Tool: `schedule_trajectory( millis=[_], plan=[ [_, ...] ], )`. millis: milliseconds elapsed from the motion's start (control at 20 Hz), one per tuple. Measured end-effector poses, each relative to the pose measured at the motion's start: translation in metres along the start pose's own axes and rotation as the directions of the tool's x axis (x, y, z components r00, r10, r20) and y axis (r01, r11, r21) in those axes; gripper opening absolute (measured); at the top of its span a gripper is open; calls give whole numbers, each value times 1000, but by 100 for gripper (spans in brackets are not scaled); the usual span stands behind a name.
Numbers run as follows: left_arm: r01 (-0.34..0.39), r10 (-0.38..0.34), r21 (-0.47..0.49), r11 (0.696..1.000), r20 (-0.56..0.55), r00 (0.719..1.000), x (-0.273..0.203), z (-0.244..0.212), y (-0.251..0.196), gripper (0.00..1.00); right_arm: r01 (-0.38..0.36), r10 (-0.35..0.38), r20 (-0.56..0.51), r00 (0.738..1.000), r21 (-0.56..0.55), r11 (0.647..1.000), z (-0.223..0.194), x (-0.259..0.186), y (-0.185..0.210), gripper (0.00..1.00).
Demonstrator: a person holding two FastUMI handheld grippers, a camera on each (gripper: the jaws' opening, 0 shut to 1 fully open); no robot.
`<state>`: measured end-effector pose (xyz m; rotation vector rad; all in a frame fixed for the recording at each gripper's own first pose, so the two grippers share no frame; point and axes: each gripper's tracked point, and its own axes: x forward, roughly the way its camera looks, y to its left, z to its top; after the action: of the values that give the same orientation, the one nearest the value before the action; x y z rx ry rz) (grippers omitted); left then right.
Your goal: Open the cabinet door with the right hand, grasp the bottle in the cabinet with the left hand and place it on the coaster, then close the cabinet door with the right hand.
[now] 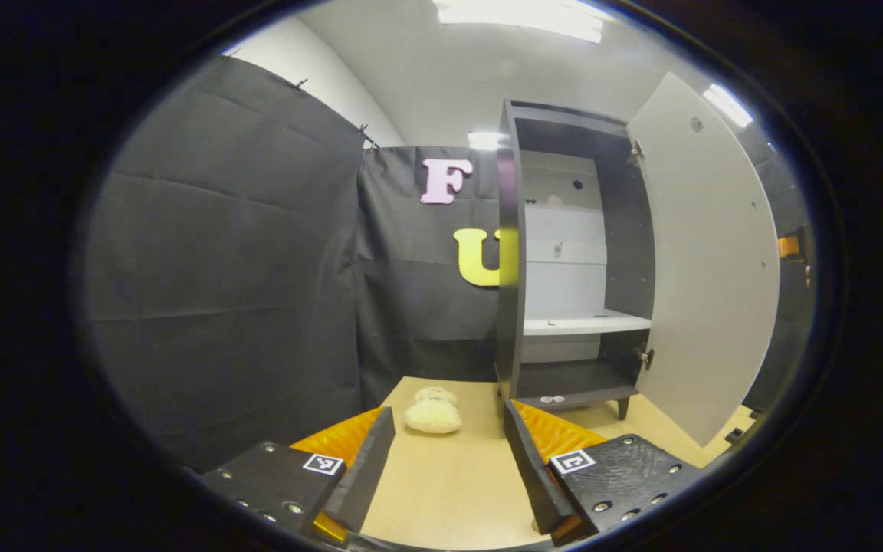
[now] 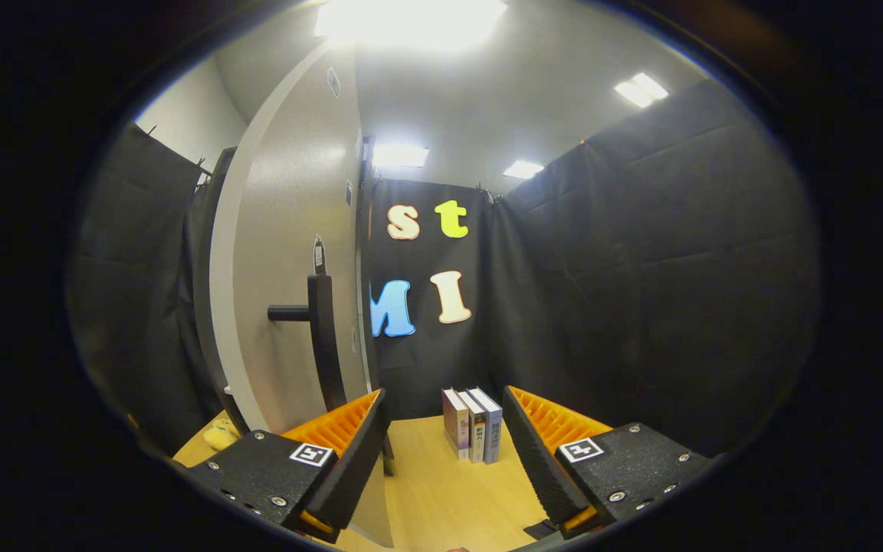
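Standing: the cabinet (image 1: 564, 253) rises tall and dark at the back of the bench (image 1: 449, 491), on short legs, its front open.
Cabinet door: the pale door (image 1: 706, 261) is swung wide on two hinges at the cabinet's right edge; in the right gripper view the same door (image 2: 288, 291) stands close at the left, seen on its outer face.
Door handle: a dark upright bar handle (image 2: 324, 337) sticks out from the door on a short round stub, just above and beyond the right claw's left finger; whether they touch I cannot tell.
Cabinet contents: a white shelf (image 1: 587, 323) crosses the inside at mid height, with a white back panel above it. I can make out no bottle on the shelf or on the dark floor of the cabinet. Two small pale specks lie on that floor's front lip, too small to identify.
Books: three books (image 2: 474, 423) stand upright, side by side, at the far end of the bench against the black cloth; the writing on their spines is too small to read.
Soft toy: a cream plush toy (image 1: 433, 412) lies on the bench left of the cabinet, between and beyond the left claw's fingers.
Left claw: the left claw (image 1: 449, 460) is spread wide over the bench, holding nothing.
Right claw: the right claw (image 2: 445, 452) is spread wide, nothing between its fingers.
Markings: each claw carries small square black-and-white tags, no readable words.
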<state>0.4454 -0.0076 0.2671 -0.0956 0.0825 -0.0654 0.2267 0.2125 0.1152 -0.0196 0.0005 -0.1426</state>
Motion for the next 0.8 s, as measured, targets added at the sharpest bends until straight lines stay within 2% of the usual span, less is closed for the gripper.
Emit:
schedule_trajectory(
  millis=[200,250,300,400,450,500,550,600,650,700,800],
  plan=[
    [18,-18,-19,1000,7,1000,9,-2,10,82,-20,20,13,1000,-1,1000,2,-1,11,92],
    [21,-21,-22,1000,7,1000,11,-2,15,77,-29,29,17,999,-2,1000,1,0,14,87],
    [22,-22,-23,999,6,1000,12,-1,22,82,-36,36,20,999,-4,999,1,0,17,92],
    [23,-22,-23,999,5,1000,17,-2,30,82,-48,48,26,998,-9,999,2,1,22,91],
    [23,-23,-27,999,5,1000,19,-3,35,82,-54,54,30,998,-8,999,2,1,25,87],
    [23,-23,-32,999,3,1000,21,-5,40,82,-60,60,31,998,-8,998,2,1,28,91],
    [21,-21,-38,999,0,1000,22,-7,45,82,-66,66,33,997,-9,998,1,1,32,87],
    [18,-18,-43,999,-4,1000,23,-9,51,87,-71,72,35,997,-12,997,2,1,34,91],
    [14,-14,-50,999,-6,1000,24,-10,57,85,-76,76,38,996,-14,997,2,2,36,87],
    [10,-11,-55,998,-7,1000,22,-11,62,82,-82,82,38,996,-17,997,2,2,39,91],
    [2,-3,-58,998,-10,1000,23,-14,73,82,-96,97,36,995,-19,995,1,2,44,91]
  ],
)
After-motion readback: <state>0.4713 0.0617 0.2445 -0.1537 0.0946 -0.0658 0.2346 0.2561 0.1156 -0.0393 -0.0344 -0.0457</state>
